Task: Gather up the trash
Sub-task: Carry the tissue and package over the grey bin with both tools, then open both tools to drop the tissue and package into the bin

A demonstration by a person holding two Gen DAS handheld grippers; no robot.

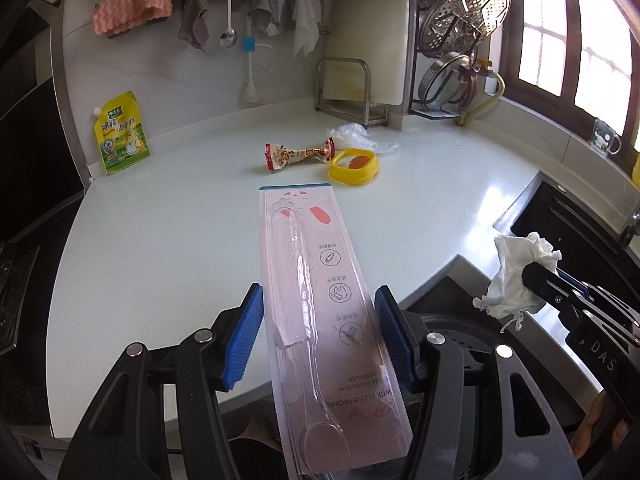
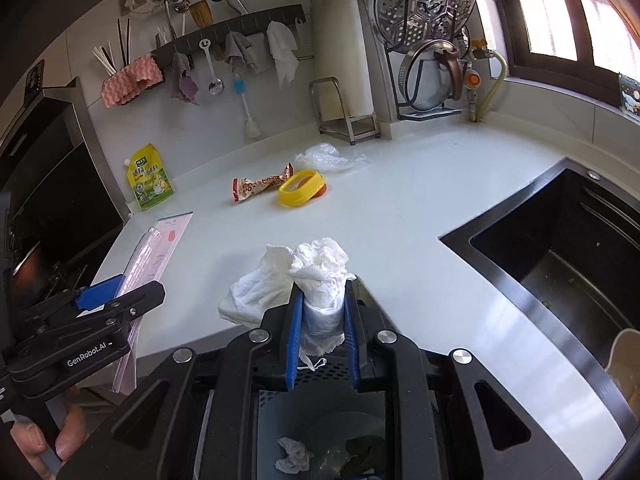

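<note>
Our left claw (image 1: 319, 340) grips the pink toothbrush package (image 1: 316, 280) between its blue pads, the package jutting forward over the white counter (image 1: 160, 240). Our right claw (image 2: 322, 312) is clamped on a crumpled white tissue (image 2: 304, 276), above the trash bin (image 2: 320, 432) at the counter's edge.

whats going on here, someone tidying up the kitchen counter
Yes, a person with a gripper in each hand is clearing trash. The left gripper holds a pink toothbrush package, and the right gripper is shut on a crumpled white tissue. Both are over a bin below the counter edge, which already has a paper wad in it. Still on the white counter: a snack wrapper, a yellow lid and a clear plastic bag.
</note>
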